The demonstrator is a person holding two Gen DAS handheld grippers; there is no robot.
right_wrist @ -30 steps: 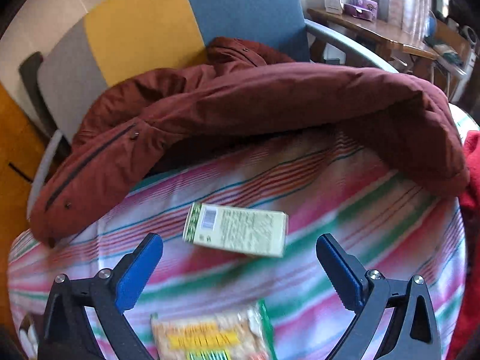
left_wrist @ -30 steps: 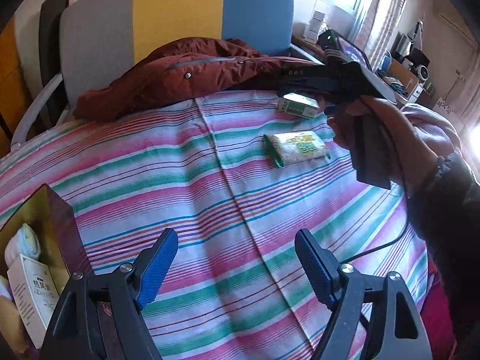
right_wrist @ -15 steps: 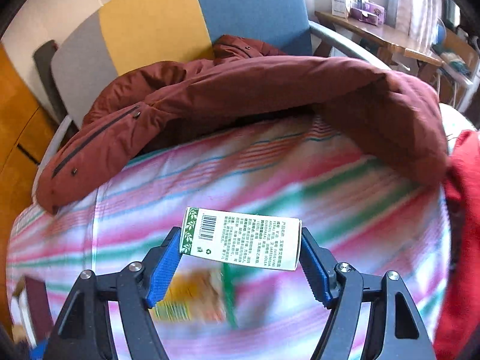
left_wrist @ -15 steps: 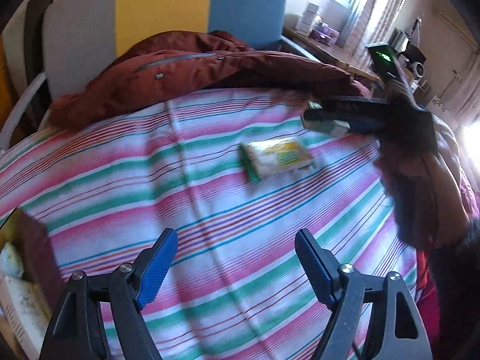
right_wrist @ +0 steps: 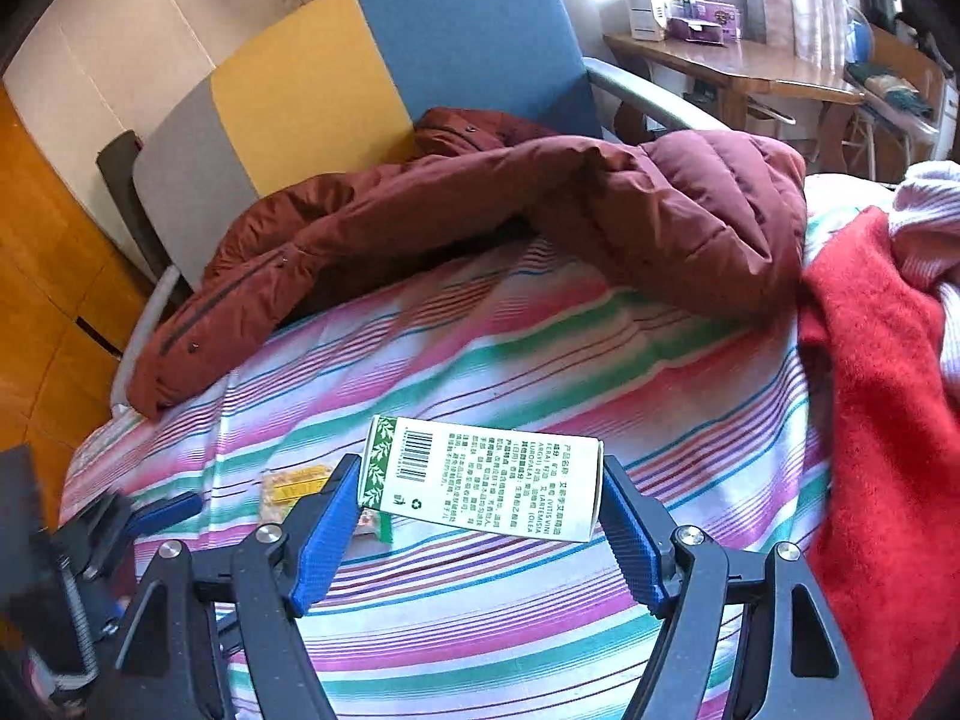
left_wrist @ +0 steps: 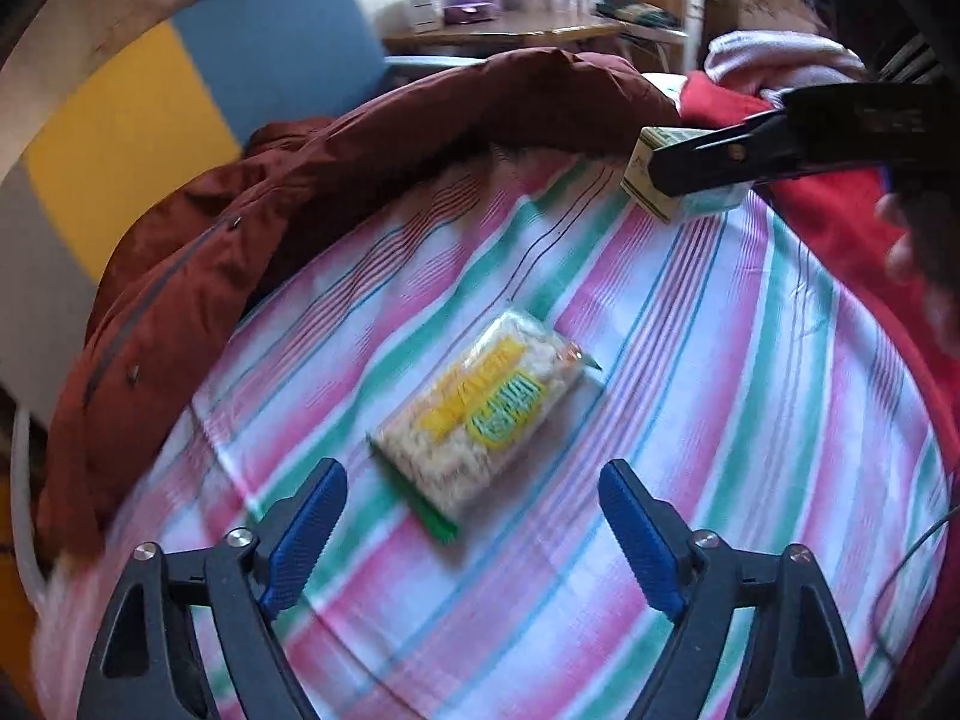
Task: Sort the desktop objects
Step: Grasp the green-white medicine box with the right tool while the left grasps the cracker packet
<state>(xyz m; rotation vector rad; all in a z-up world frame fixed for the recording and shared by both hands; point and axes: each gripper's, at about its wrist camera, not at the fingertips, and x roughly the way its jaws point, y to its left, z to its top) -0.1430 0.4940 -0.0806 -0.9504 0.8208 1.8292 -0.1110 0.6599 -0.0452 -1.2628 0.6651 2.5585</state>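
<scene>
while the right gripper (right_wrist: 480, 516) points down over the striped bedsheet (right_wrist: 540, 372), its blue fingers (right_wrist: 324, 531) are clenched on the two short ends of a green-and-white carton (right_wrist: 486, 477). we see the carton lying level between the pads, barcode and printed text facing up, raised clear of the sheet. in the left wrist view the same carton (left_wrist: 645, 171) shows at upper right, partly covered by the black arm of the right gripper (left_wrist: 690, 171), with part of a hand (left_wrist: 918, 252) at the right edge.

the left gripper (left_wrist: 474, 519) is released: its fingers (left_wrist: 306, 528) stand wide apart and have just been opening further, with nothing pressed between them. we note that the snack packet (left_wrist: 486, 414), clear with yellow and green print, lies flat on the sheet just ahead of them, set at a diagonal, touching neither pad. the picture here is blurred. in the right wrist view the packet (right_wrist: 294, 489) is partly hidden behind the right gripper's left finger, and the left gripper (right_wrist: 138, 516) appears at lower left.

a rust-brown jacket (right_wrist: 480, 222) lies across the far side of the sheet against a grey, yellow and blue chair back (right_wrist: 360, 78). a red blanket (right_wrist: 882, 396) lies at the right edge, touching the jacket.
</scene>
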